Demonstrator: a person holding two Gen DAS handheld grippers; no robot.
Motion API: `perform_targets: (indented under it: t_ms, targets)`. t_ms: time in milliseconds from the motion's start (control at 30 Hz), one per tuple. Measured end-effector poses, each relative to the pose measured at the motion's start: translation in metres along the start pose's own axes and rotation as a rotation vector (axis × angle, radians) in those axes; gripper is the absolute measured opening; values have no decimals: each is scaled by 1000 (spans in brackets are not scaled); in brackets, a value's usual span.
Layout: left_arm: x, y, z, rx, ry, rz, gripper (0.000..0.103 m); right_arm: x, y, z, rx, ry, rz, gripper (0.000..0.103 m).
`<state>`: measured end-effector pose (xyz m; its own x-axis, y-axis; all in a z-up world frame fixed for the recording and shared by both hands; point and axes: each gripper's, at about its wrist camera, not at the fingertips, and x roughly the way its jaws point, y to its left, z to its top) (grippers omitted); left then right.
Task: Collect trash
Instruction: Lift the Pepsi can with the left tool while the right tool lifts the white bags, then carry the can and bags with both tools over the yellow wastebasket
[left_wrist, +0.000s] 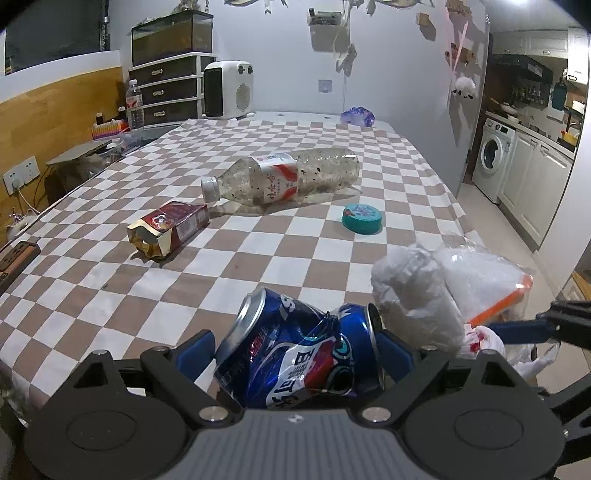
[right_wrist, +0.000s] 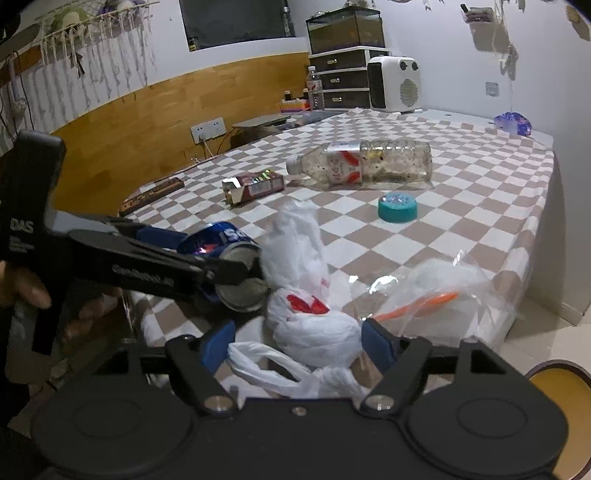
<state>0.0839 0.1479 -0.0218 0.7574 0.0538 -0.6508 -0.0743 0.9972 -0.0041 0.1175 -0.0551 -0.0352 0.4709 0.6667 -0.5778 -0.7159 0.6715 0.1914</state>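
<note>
The left tongs (left_wrist: 295, 341) appear clamped end to end on the crushed can (left_wrist: 295, 354), which sits at the near edge of the tabletop (left_wrist: 110, 295). The right tongs (right_wrist: 299, 341) stand open around the knotted white bag (right_wrist: 314, 328). One pad is at the bag's side and the other is clear of it, so nothing is gripped there.

The bag touches the can's base, and a clear zip bag (right_wrist: 436, 291) lies just past it, away from the can. To do this step well, I would close the right tongs on the bag's tight knotted body, not on its loose handles. I would lift the can straight up so its rim does not snag the bag.

Beyond the can lie a teal lid (left_wrist: 362, 219), a bottle (left_wrist: 284, 179) and a torn carton (left_wrist: 170, 229), all well apart from it.

The right view shows the left tongs side-on, with one finger across the can's base, a hand (right_wrist: 26, 288) on the handle, and a round brown-rimmed thing (right_wrist: 557, 380) on the floor, which may be a bin. The left view shows the can's dented printed face and only the tip of the right tongs
</note>
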Motion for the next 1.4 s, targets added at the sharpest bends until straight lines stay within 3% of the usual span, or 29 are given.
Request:
perform_targets:
  t_ms: [600, 733, 867, 1233, 1400]
  targets:
    - [-3, 5, -2, -33, -29, -2, 91, -5, -9, -17, 61, 17, 12, 80]
    - [-5, 5, -2, -41, -34, 1, 89, -3, -16, -23, 128, 0, 2, 63]
    - [-9, 4, -1, -44, -39, 4, 85, -8, -15, -21, 138, -17, -8, 39]
    - [-22, 5, -7, -63, -65, 14, 77, -9, -9, -18, 149, -6, -46, 33]
    - [-28, 6, -5, -71, -79, 12, 72, -15, -13, -10, 196, -41, -59, 30]
